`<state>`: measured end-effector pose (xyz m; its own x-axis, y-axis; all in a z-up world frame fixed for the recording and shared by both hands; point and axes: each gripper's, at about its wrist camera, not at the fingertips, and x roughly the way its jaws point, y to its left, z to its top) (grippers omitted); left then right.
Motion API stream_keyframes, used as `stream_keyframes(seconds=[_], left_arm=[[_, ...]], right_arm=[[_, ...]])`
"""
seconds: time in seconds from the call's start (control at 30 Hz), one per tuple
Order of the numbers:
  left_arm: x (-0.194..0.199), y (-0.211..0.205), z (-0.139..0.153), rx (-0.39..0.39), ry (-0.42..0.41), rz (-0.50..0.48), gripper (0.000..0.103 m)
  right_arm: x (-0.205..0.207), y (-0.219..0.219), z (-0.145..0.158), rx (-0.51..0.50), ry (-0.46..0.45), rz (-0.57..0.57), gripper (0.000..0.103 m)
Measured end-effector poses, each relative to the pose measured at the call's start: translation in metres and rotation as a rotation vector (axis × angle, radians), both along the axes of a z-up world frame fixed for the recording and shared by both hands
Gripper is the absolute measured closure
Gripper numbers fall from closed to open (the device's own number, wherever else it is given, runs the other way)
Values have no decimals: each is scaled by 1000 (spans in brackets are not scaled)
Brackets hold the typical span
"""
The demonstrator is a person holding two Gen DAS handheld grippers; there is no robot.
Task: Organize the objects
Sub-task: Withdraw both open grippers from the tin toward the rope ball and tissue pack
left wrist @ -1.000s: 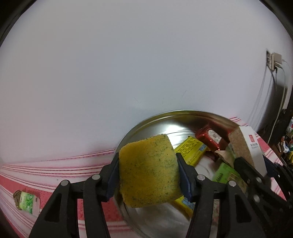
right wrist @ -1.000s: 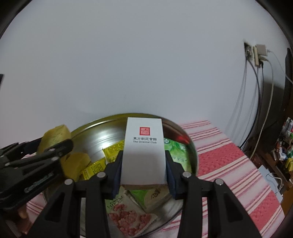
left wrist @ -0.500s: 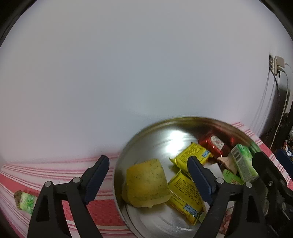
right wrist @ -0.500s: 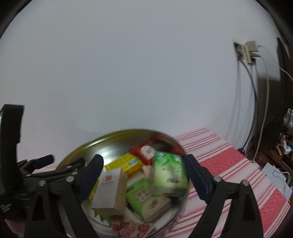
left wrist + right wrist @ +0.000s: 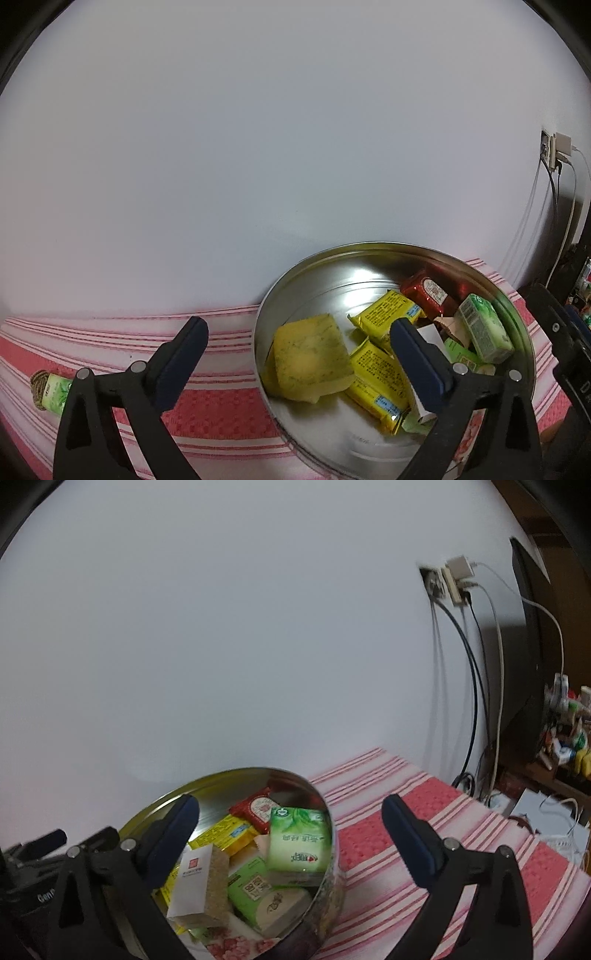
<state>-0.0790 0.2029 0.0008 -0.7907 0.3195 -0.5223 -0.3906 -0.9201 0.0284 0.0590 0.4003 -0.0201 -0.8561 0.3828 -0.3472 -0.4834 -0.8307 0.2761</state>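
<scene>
Where my left gripper point(image 5: 295, 332) crosses its view, its right finger point(image 5: 417, 365) covers part of the white box and the yellow packets point(image 5: 376, 373) in the round metal tin point(image 5: 295, 280). Jaws have just been opening and now stand wide; nothing between the pads. The yellow sponge point(image 5: 312, 356) lies loose in the left half of the tin, leaning on the wall, clear of both fingers. Tin's near rim is cut off by the frame edge.

My right gripper point(image 5: 290, 819) likewise has just been opening and is spread wide, empty. The white box with the red seal point(image 5: 192, 880) rests tilted inside the tin point(image 5: 221, 779), its left side hidden behind my left finger point(image 5: 168, 843). Beside it: a green carton point(image 5: 297, 840), a red packet point(image 5: 255, 806), a green-and-cream pack point(image 5: 269, 897), a pink-flowered wrapper point(image 5: 236, 945) at the bottom, partly cut off. Print on the packs is too small to read.

Left view, far left: a small green-labelled item with a brown coiled end point(image 5: 48, 387) lies on the cloth, well apart from the tin; cannot tell what it is.

Table is covered by a red-and-white striped cloth point(image 5: 424, 805). Plain white wall point(image 5: 240, 627) behind. A wall socket with plugs point(image 5: 448, 581) sends cables point(image 5: 476, 701) down to the right. A cluttered shelf point(image 5: 565, 738) at the far right is blurred.
</scene>
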Motion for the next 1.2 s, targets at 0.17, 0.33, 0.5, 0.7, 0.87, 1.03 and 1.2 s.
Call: stream_keyframes(seconds=[0.17, 0.33, 0.5, 0.7, 0.87, 1.03, 1.2], left_arm=[[15, -16, 2, 15, 25, -11, 3], [30, -41, -1, 2, 33, 12, 3], [41, -66, -12, -11, 62, 68, 3], [55, -94, -14, 2, 94, 115, 3], [62, -112, -19, 1, 123, 140, 3], [62, -133, -23, -11, 114, 177, 3], [60, -159, -24, 5, 108, 205, 3]], right_arm=[[1, -9, 1, 33, 6, 14, 2], [1, -16, -1, 39, 7, 28, 0], [4, -25, 1, 51, 25, 23, 0], [7, -52, 7, 122, 40, 1, 0], [5, -72, 11, 161, 28, -6, 0], [13, -89, 14, 137, 40, -10, 0], [16, -113, 17, 143, 34, 29, 0]])
